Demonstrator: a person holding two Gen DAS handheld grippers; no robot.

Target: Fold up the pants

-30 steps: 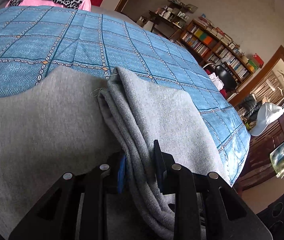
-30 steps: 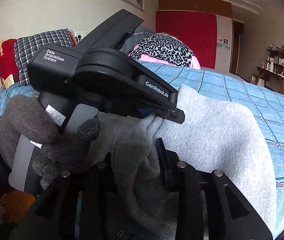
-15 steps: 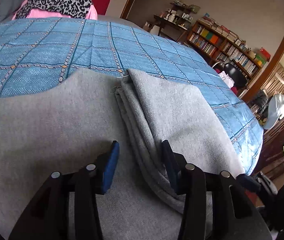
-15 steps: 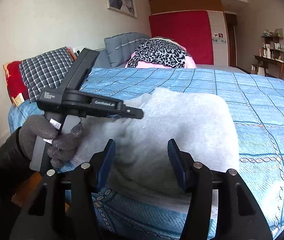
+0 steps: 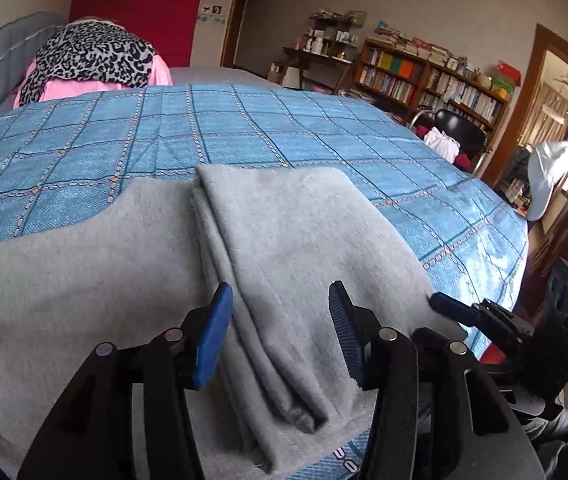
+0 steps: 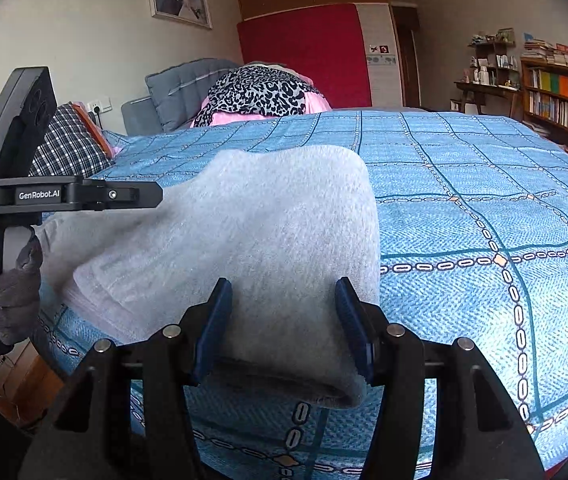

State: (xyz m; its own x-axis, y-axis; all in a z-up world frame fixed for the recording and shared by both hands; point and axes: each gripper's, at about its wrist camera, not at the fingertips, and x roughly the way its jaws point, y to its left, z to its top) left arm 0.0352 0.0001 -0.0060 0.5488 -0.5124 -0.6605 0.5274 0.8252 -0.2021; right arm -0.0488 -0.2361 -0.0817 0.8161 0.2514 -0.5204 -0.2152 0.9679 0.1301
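Observation:
The grey pants (image 5: 291, 240) lie on the blue patterned bedspread (image 5: 244, 128), with one part folded over on top and several layers showing at the near edge. My left gripper (image 5: 280, 308) is open and empty, its blue pads on either side of the fold's near edge, just above it. In the right wrist view the folded pants (image 6: 268, 240) lie in front of my right gripper (image 6: 284, 312), which is open and empty at their near end. The left gripper (image 6: 124, 194) shows at the left there, and the right gripper's fingertip (image 5: 449, 308) shows at the right in the left wrist view.
A leopard-print and pink pile (image 6: 260, 92) and pillows (image 6: 72, 148) sit at the head of the bed. Bookshelves (image 5: 431, 76), a desk and a black chair (image 5: 459, 132) stand beyond the bed's far side. The bed's edge (image 6: 244, 432) is just below the grippers.
Both grippers have opened and let go of the pants, then drawn back toward the bed's near edge. The pants now lie flat and folded on the bedspread.

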